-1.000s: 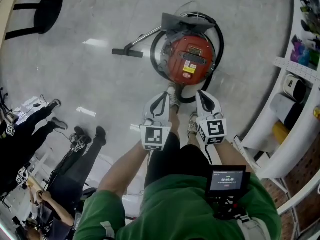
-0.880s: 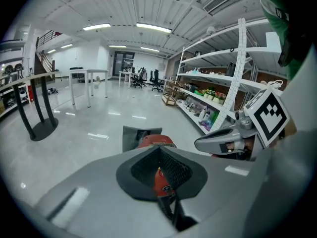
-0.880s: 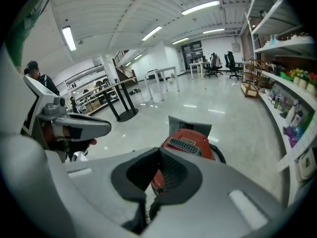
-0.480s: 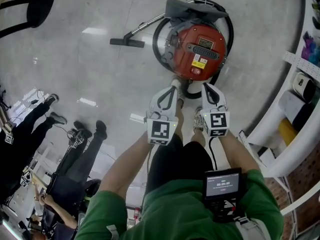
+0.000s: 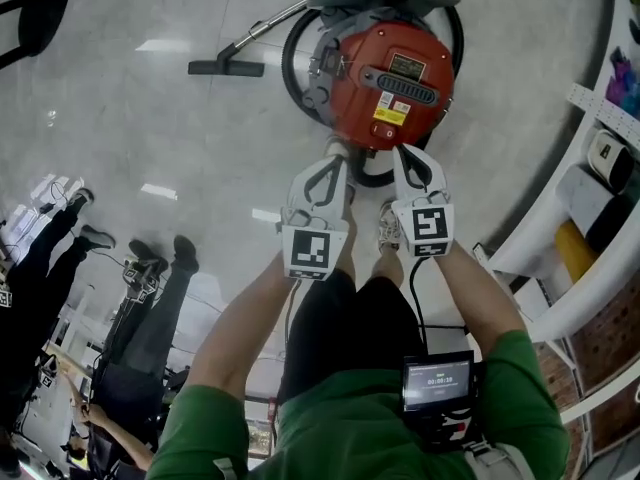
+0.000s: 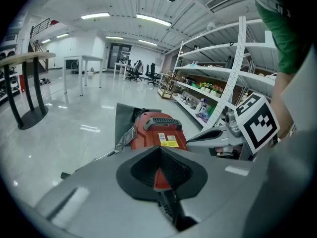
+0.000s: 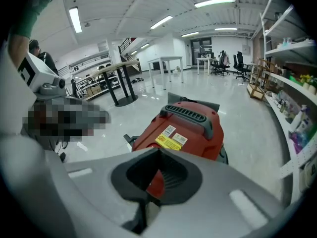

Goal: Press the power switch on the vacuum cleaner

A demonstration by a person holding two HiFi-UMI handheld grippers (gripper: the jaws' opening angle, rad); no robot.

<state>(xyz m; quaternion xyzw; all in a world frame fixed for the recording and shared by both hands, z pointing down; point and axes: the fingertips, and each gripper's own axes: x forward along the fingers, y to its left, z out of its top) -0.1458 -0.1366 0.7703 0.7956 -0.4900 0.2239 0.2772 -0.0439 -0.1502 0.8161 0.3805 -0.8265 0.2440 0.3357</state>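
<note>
While I look down through the head view, the pale polished floor fills most of the picture, and white shelving curves along at 3 o'clock. The red vacuum cleaner stands on the floor at 12 o'clock, just ahead of both tools. A black hose loops round its body, and a floor nozzle lies off at its 9 o'clock.

My left gripper points at the canister's near edge, about 7 o'clock of it. Its jaws are pressed together with nothing between them. My right gripper sits beside it at about 6 o'clock of the canister, its jaws likewise closed and empty. I cannot tell whether either tip touches the shell. A yellow label shows on the vacuum's top. I cannot pick out the power switch for certain.
</note>
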